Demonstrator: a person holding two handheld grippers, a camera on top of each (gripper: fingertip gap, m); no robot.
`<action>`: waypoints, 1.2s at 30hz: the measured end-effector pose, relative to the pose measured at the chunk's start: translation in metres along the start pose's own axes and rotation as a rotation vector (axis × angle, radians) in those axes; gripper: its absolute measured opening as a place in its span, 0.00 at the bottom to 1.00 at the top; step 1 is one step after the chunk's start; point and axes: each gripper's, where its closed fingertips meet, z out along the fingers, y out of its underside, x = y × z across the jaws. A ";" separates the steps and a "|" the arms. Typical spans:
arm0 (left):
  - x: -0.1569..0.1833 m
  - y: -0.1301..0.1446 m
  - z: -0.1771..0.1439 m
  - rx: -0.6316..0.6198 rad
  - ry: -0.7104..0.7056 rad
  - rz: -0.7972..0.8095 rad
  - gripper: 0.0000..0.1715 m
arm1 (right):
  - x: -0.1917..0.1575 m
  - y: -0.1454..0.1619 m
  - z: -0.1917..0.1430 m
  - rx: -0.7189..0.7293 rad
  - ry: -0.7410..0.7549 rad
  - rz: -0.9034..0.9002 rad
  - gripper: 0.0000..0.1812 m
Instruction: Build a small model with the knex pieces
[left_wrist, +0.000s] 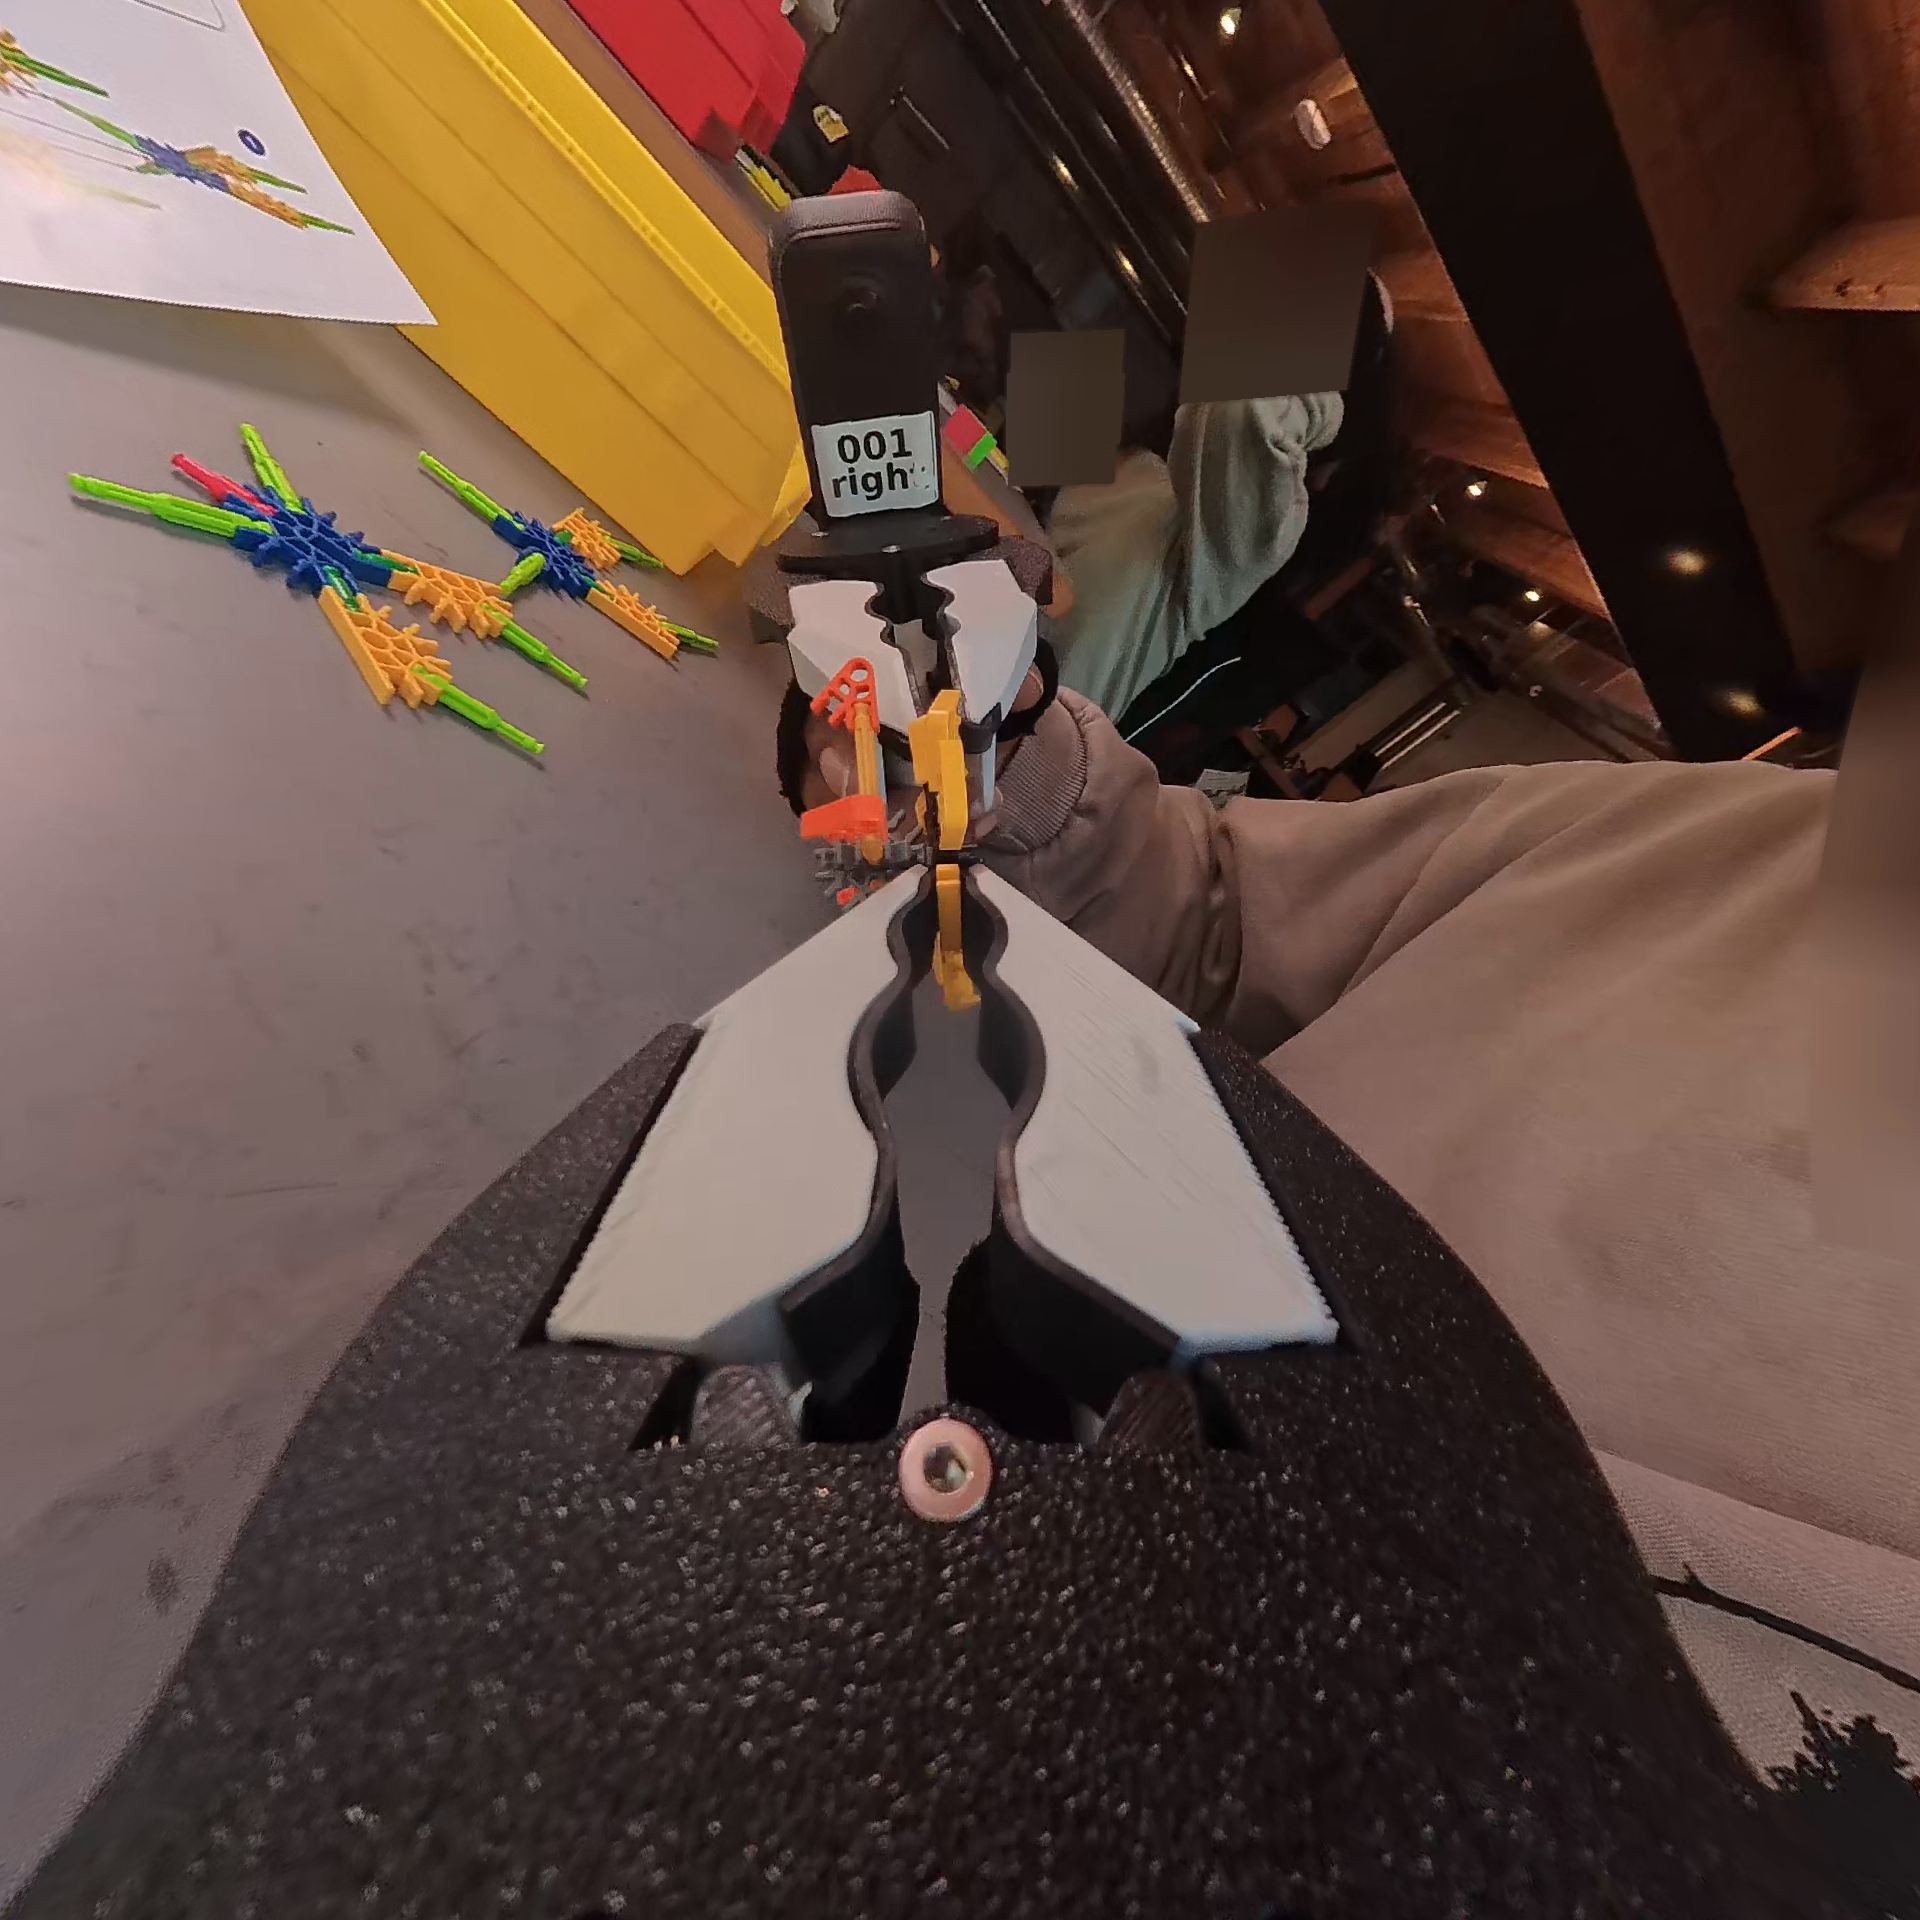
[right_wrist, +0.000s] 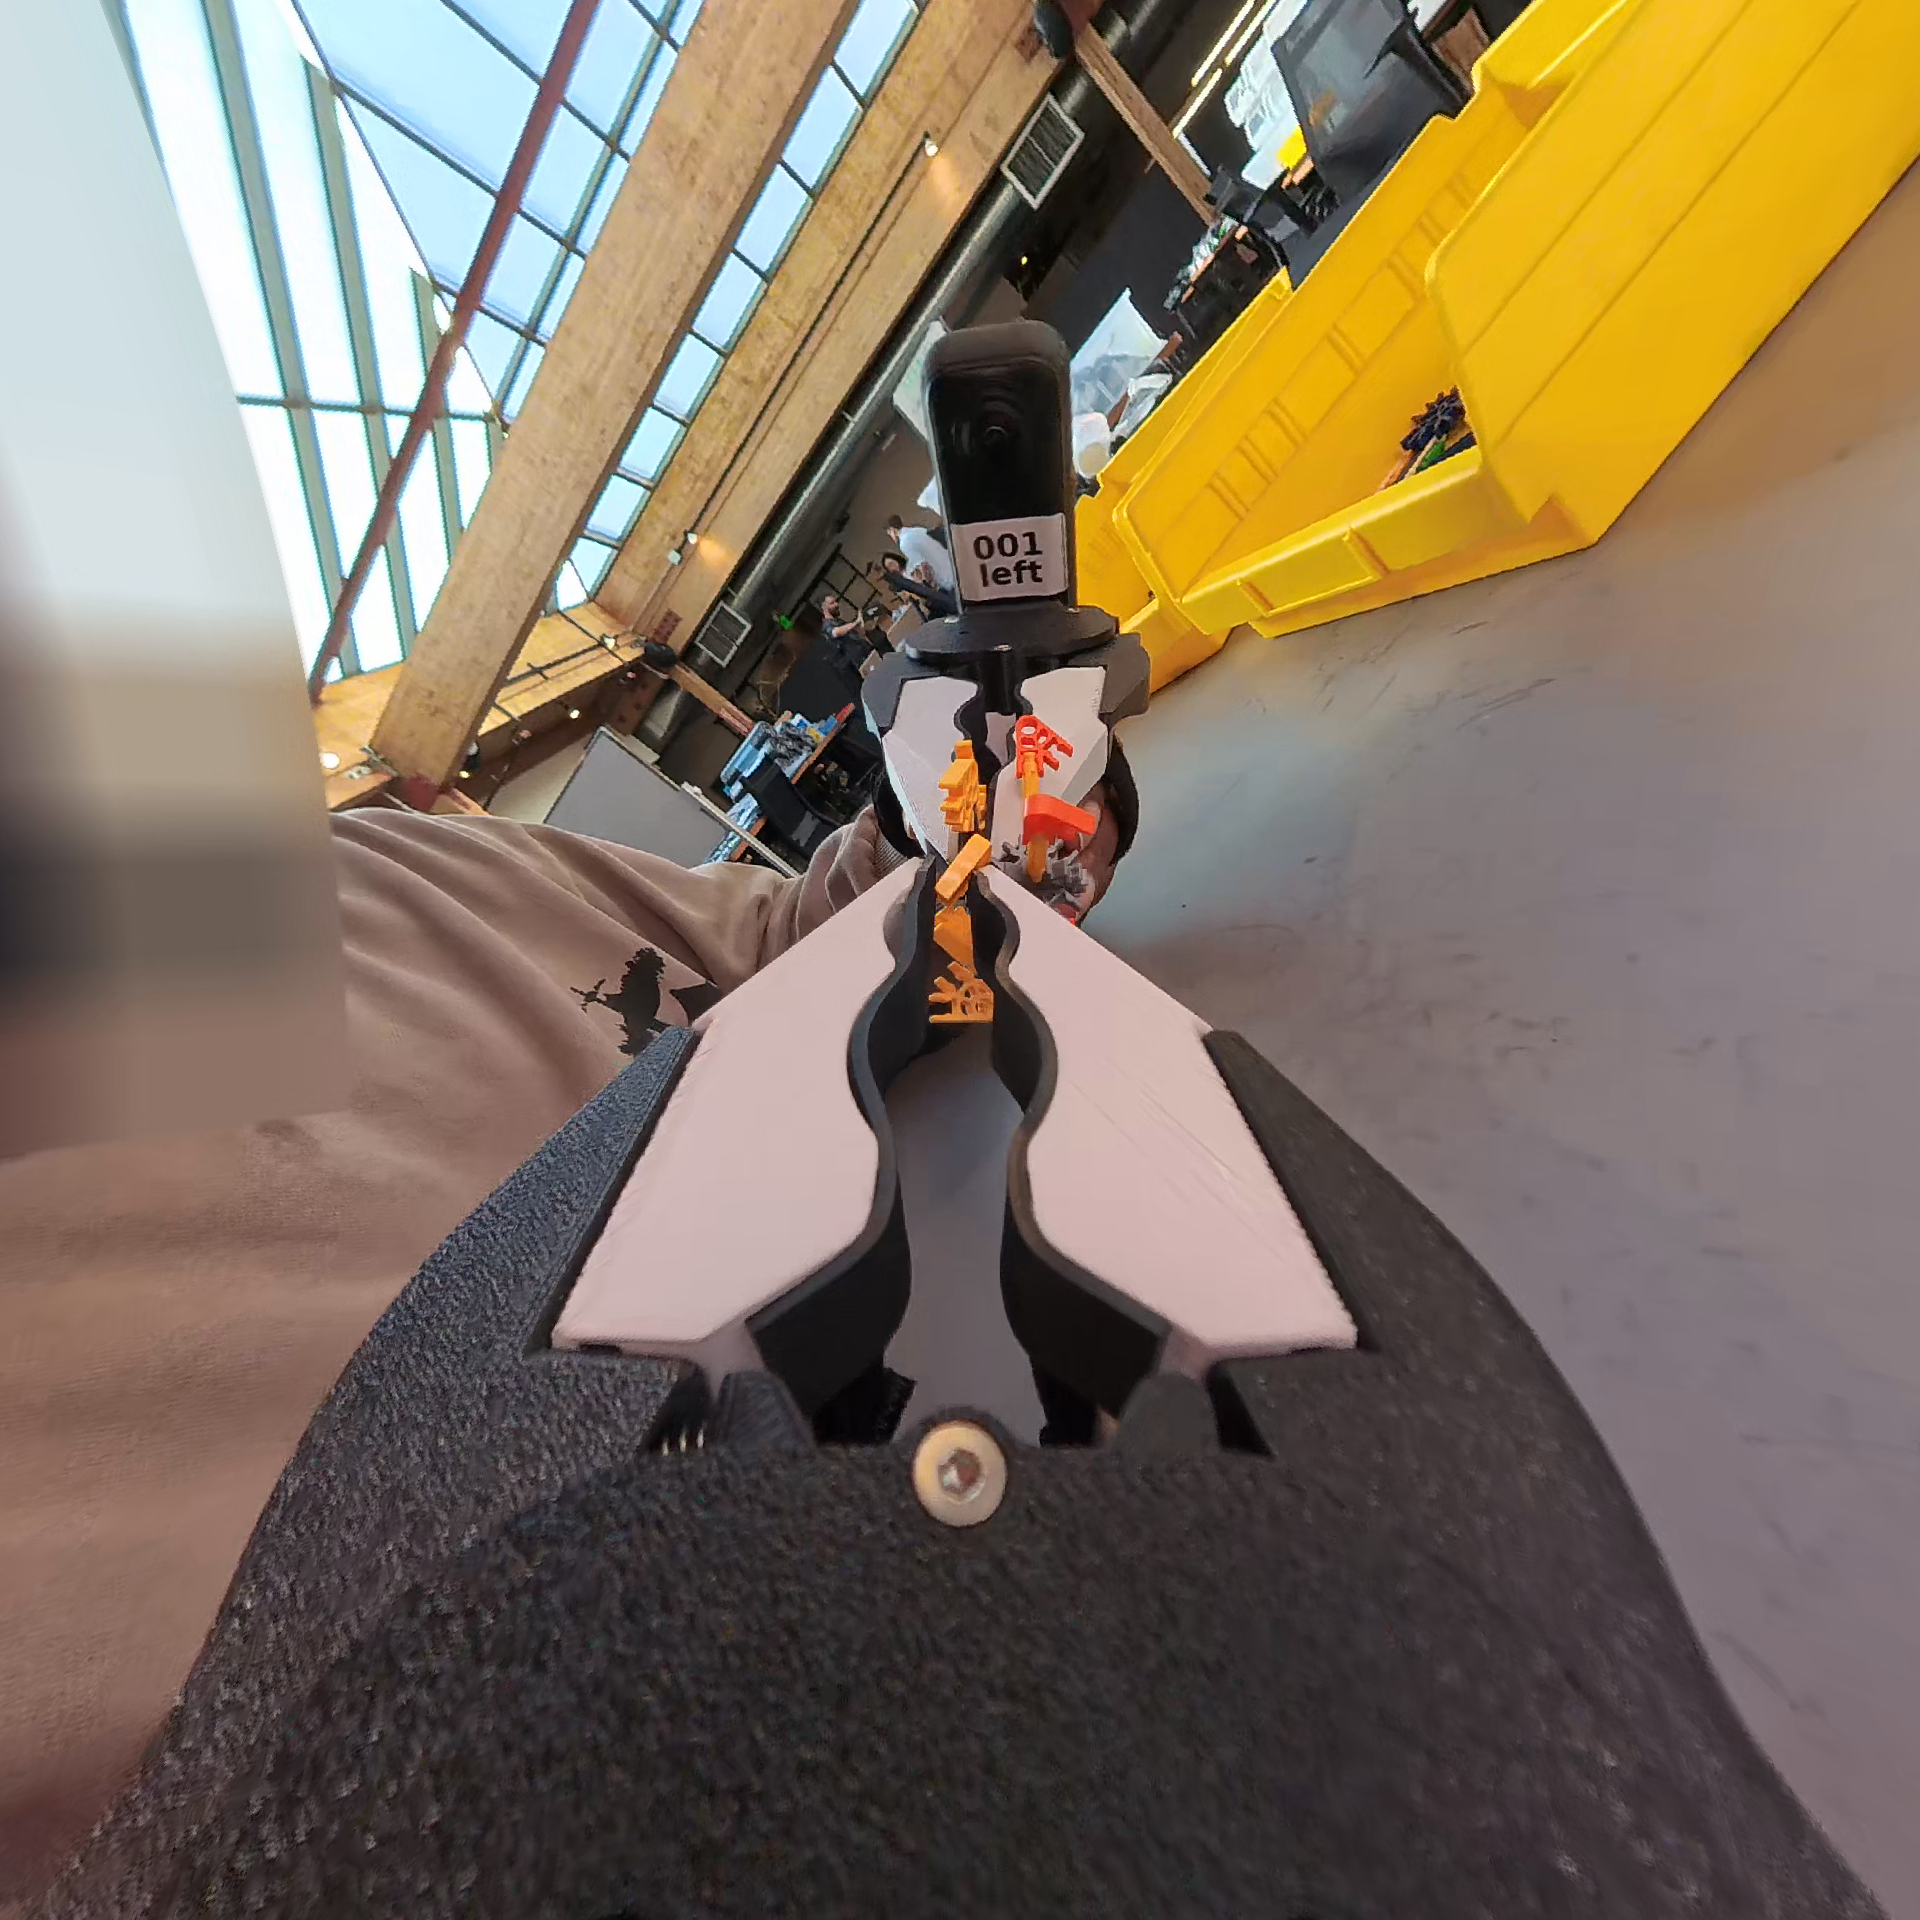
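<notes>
Grey bench (left_wrist: 260, 987) carries finished rod models (left_wrist: 343, 582) far left, beside yellow bins (left_wrist: 540, 291). Your left gripper (left_wrist: 943, 883) is pinched on a yellow connector (left_wrist: 948, 935), meeting the right gripper (left_wrist: 940, 665) head-on. Right view: your right gripper (right_wrist: 951, 878) clamps an orange-yellow connector (right_wrist: 961, 977); an orange piece (right_wrist: 1044, 800) hangs alongside.

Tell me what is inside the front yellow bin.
In the right wrist view, the front yellow bin holds a small heap of dark blue and green toy pieces. The bin stacked above it hides the rest of the inside.
</notes>
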 end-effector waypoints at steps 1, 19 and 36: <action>0.003 0.000 0.000 0.003 0.032 -0.027 0.02 | -0.002 0.001 0.000 -0.008 -0.007 -0.030 0.02; 0.016 0.008 0.002 -0.015 0.250 -0.262 0.01 | -0.018 0.014 -0.001 -0.189 0.199 -0.883 0.02; 0.013 0.009 0.004 -0.021 0.214 -0.216 0.02 | -0.032 0.000 -0.010 -0.107 0.175 -0.851 0.05</action>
